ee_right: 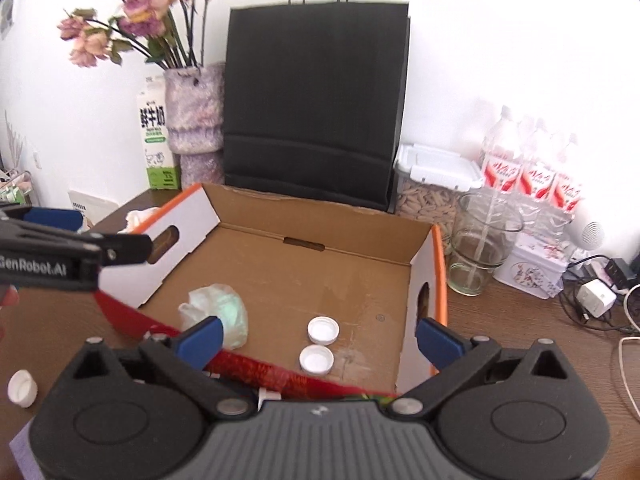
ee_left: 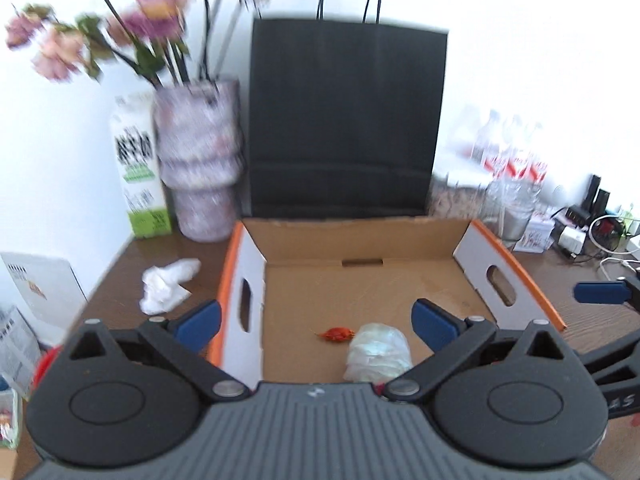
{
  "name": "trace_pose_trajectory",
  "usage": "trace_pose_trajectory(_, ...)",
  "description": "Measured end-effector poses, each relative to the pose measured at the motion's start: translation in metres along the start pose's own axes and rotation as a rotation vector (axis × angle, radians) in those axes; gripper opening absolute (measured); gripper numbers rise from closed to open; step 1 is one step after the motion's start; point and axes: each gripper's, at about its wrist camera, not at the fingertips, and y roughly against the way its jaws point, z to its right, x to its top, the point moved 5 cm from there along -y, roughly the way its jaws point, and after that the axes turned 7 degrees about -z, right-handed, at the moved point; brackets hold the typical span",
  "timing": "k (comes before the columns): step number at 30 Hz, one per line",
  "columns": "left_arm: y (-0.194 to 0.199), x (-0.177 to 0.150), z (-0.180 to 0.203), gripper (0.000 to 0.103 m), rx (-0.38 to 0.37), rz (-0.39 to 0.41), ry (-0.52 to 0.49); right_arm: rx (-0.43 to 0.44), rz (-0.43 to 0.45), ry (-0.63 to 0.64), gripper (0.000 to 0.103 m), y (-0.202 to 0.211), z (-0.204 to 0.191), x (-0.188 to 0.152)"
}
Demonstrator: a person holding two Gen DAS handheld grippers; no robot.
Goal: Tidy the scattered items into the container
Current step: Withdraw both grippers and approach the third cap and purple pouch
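Both the left gripper [ee_left: 316, 322] and right gripper [ee_right: 318, 338] stand wide and empty over the cardboard box [ee_right: 256, 216], two white caps [ee_right: 323, 330] lying between the right one's fingers, a crumpled plastic wad [ee_left: 378, 350] just ahead of the left's.

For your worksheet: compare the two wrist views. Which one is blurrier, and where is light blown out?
Left wrist view: motion-smeared, flowers and water bottles worst; cardboard box less so. Right wrist view: sharper, milk carton print readable. Both: white wall overexposed, fisheye bending the edges.
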Motion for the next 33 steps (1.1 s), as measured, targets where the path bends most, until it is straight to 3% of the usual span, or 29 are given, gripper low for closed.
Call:
trace_pose_trajectory(8, 0.075, -0.05, -0.028, 0.103, 0.025, 0.09, -0.038, 0.014, 0.075, -0.006, 0.103, 0.073, 0.003, -0.061)
trace_pose_trajectory(15, 0.11, -0.12, -0.055, 0.103, 0.058, 0.042, -0.001, -0.004, 0.067, -0.027, 0.103, 0.11, 0.002, -0.129)
trace_pose_trajectory(21, 0.127, -0.173, -0.076, 0.103, 0.057, -0.015, 0.141, 0.014, 0.035, -0.103, 0.103, 0.121, -0.004, -0.181)
trace_pose_trajectory(25, 0.129, -0.18, -0.083, 0.103, 0.08, -0.042, 0.124, 0.064, 0.013, -0.051, 0.103, 0.117, -0.032, -0.187)
trace_pose_trajectory(33, 0.118, -0.183, -0.099, 0.103, 0.085, -0.078, 0.053, 0.151, 0.002, 0.084, 0.103, 0.091, -0.117, -0.166)
